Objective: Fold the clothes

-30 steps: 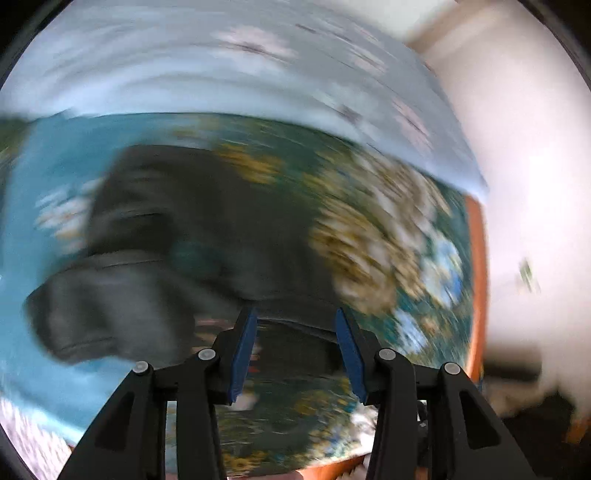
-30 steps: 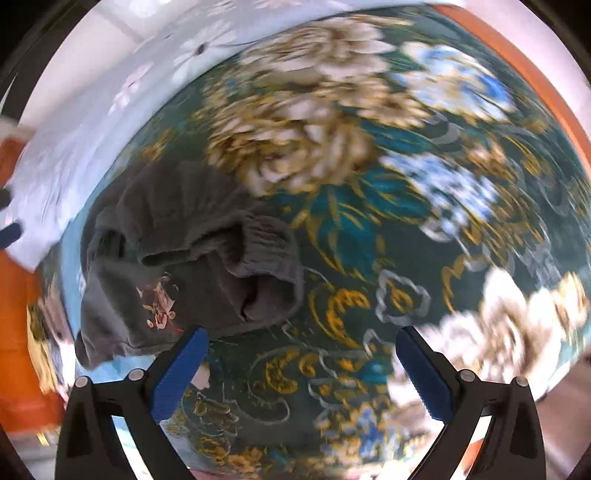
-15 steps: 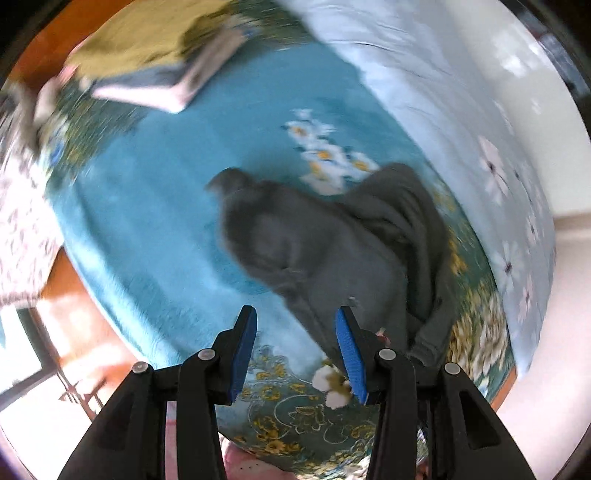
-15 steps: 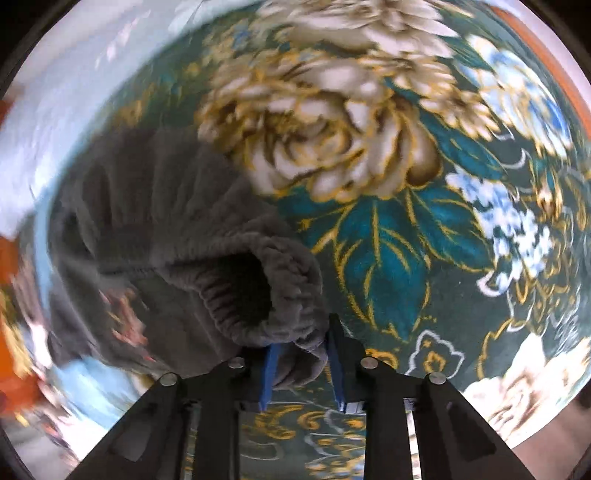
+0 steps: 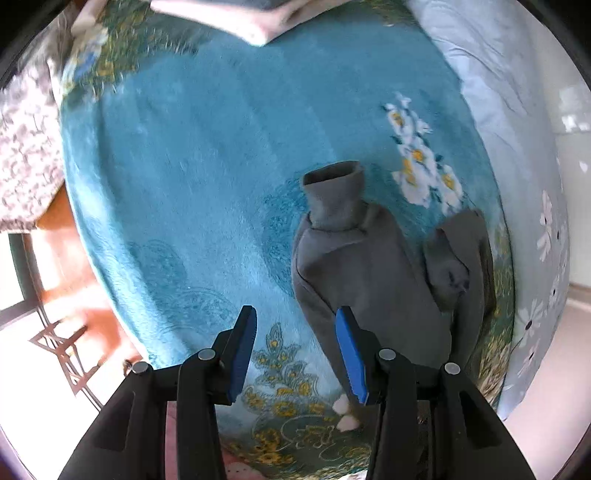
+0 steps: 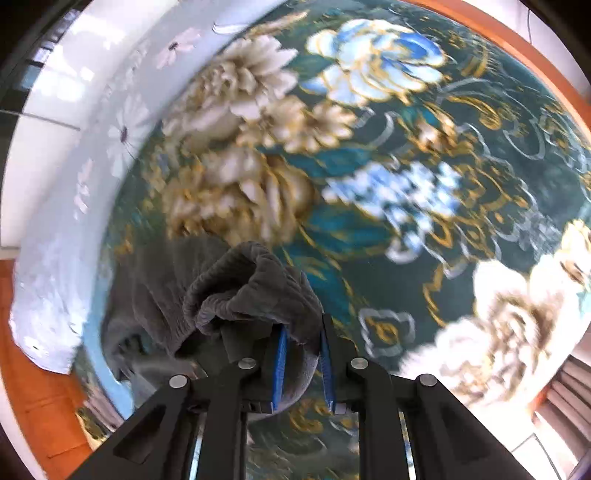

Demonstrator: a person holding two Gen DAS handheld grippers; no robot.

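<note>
A dark grey sweatshirt (image 5: 373, 280) lies crumpled on the teal floral blanket (image 5: 192, 177), one sleeve with its ribbed cuff (image 5: 334, 181) stretched away from me. My left gripper (image 5: 295, 354) is open and empty, hovering just left of the sweatshirt's near edge. In the right wrist view my right gripper (image 6: 301, 365) is shut on a ribbed edge of the grey sweatshirt (image 6: 255, 295) and lifts it off the dark green floral blanket (image 6: 406, 166); the rest of the garment trails down to the left.
A light blue daisy-print sheet (image 5: 517, 110) runs along the far right side of the bed. Folded pale clothes (image 5: 258, 18) sit at the blanket's far end. An orange wooden bed frame (image 6: 517, 40) borders the blanket. A patterned cloth (image 5: 26, 147) hangs at left.
My right gripper closed on the sweatshirt's ribbed edge and has lifted it. My left gripper swung round over the blanket and stays open beside the garment.
</note>
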